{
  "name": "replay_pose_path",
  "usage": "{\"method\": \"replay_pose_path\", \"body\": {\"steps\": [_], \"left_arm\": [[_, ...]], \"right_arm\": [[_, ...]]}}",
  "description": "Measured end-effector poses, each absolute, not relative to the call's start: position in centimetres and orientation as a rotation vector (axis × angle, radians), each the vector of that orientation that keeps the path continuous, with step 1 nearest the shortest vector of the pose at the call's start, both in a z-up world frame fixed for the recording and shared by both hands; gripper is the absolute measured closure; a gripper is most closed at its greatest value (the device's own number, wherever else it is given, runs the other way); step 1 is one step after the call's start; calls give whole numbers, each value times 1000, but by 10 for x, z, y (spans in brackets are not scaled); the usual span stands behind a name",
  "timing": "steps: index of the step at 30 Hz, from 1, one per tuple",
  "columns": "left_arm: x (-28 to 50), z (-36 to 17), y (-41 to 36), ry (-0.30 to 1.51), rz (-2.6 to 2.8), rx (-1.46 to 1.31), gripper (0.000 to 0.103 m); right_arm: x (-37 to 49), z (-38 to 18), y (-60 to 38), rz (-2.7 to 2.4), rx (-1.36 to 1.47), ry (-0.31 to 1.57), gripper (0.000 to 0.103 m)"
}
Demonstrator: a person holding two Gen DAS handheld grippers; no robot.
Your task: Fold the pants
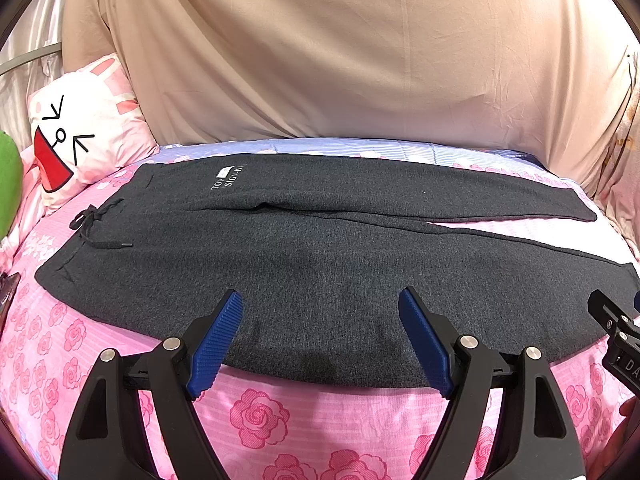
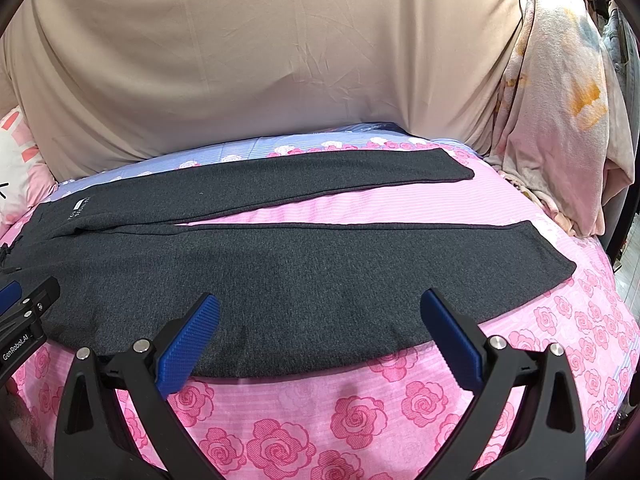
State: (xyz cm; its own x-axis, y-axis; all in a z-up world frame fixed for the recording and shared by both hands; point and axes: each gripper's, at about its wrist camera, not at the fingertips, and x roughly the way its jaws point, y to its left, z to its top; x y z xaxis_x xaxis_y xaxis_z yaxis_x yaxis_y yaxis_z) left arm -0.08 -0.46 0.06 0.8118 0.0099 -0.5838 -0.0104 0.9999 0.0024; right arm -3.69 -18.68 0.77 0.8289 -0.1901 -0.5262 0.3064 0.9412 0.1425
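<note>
Both of your tools are poised at the near hem and nothing is gripped yet: your left gripper (image 1: 320,336) has its blue ribbed jaws spread wide, and your right gripper (image 2: 320,340) is just as wide, each pair straddling bare fabric. Watch the risks here. If you bite down with only the lower jaw over the cloth you will likely pinch the pink rose-printed bedsheet (image 2: 280,432) along with it, since the edge lies flush on that soft sheet. If the two hands lift unevenly, the near leg could drag and twist, and the far leg, lying apart from it, would end up misaligned. The loose black drawstring (image 1: 94,226), off beyond your left jaws at the waist end, could also get trapped in the fold and leave a lump. Now the garment itself: the dark charcoal knit pants (image 1: 304,256) lie flat along the bed straight ahead of both jaw pairs, waistband toward the left-hand side near the white cartoon-face pillow (image 1: 86,132), cuffs running out past the right jaws. The legs split into a narrow V, a strip of pink sheet showing between them in the right wrist view. The cloth looks smooth, hardly wrinkled, a small white printed label (image 1: 227,178) near the waist.
</note>
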Motion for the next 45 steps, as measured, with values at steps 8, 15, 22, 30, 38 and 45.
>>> {"method": "replay_pose_path", "body": {"steps": [8, 15, 22, 30, 38, 45], "left_arm": [[-1, 0, -4, 623, 11, -1, 25], [-1, 0, -5, 623, 11, 0, 25], [-1, 0, -4, 623, 11, 0, 25], [-1, 0, -4, 622, 11, 0, 25], [-1, 0, -5, 623, 11, 0, 25], [-1, 1, 1, 633, 0, -32, 15]], "right_arm": [[-37, 8, -187, -266, 226, 533, 5], [-37, 8, -187, -266, 225, 533, 5], [-37, 8, -187, -266, 226, 534, 5], [-37, 8, -187, -266, 226, 533, 5], [-37, 8, -187, -267, 226, 533, 5], [-35, 4, -191, -250, 245, 552, 5]]}}
